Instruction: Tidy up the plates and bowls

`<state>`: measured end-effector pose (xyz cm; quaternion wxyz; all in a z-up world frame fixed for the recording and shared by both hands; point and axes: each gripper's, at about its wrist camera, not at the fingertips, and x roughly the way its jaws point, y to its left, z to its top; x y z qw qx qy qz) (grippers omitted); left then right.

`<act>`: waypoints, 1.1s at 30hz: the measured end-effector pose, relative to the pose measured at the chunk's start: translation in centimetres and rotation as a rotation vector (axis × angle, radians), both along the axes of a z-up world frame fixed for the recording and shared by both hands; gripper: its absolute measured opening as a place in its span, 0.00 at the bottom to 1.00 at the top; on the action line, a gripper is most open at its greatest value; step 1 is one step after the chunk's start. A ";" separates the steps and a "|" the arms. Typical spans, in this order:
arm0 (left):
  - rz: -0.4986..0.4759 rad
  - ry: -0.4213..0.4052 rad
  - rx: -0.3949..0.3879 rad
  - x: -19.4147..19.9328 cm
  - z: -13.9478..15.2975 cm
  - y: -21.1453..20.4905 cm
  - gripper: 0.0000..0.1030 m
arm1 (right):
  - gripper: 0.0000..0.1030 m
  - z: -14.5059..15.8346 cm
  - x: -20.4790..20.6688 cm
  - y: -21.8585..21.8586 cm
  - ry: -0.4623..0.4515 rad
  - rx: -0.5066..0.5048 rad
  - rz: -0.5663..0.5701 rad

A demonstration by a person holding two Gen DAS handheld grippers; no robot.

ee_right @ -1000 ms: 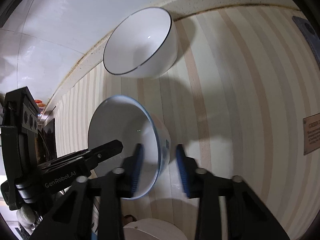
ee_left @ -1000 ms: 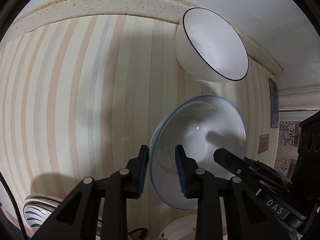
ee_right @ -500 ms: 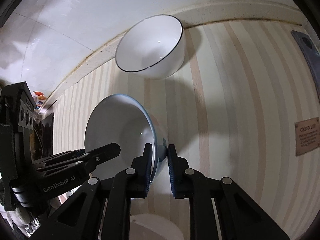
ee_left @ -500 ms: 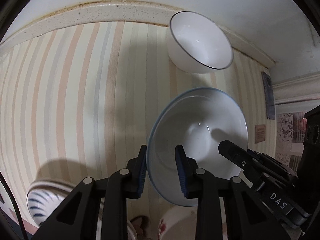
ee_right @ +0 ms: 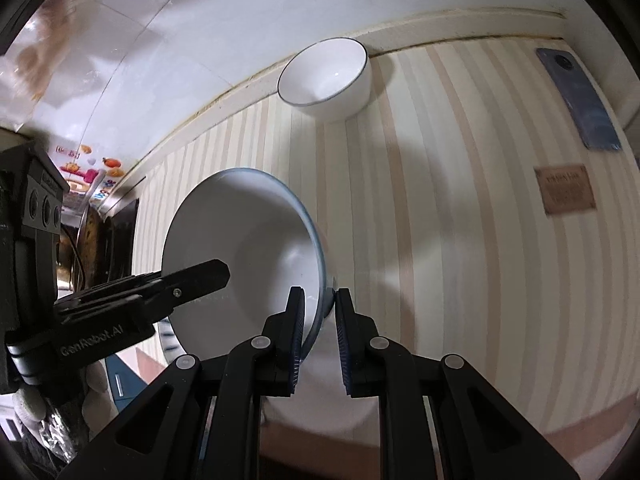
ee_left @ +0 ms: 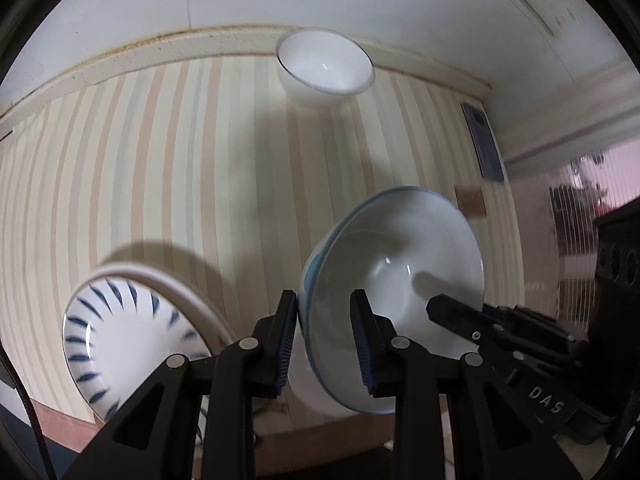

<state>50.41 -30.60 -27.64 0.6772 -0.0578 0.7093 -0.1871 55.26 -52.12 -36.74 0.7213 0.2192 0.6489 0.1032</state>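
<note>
Left wrist view: blue-rimmed bowl (ee_left: 394, 280) held tilted above striped cloth (ee_left: 168, 168), left gripper (ee_left: 325, 334) straddling near rim with a gap at inner pad (grip uncertain). Right gripper (ee_right: 319, 320) clenched on opposite rim. White bowl (ee_right: 326, 76) ahead near wall, well apart; striped plate (ee_left: 132, 336) lower left. Open cloth between.

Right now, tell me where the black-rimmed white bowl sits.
The black-rimmed white bowl stands at the far edge of the striped mat against the wall, beyond the blue-rimmed bowl, upper centre in both wrist views.
</note>
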 end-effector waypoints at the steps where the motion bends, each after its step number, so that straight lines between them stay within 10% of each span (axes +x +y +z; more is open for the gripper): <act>1: -0.008 0.010 -0.002 -0.6 -0.2 0.0 0.24 | 0.17 0.3 -0.7 -0.2 0.004 -0.002 0.000; 33: -0.067 0.083 0.119 -4.9 -4.8 -1.7 0.25 | 0.20 -4.7 -6.5 0.1 0.184 0.012 0.005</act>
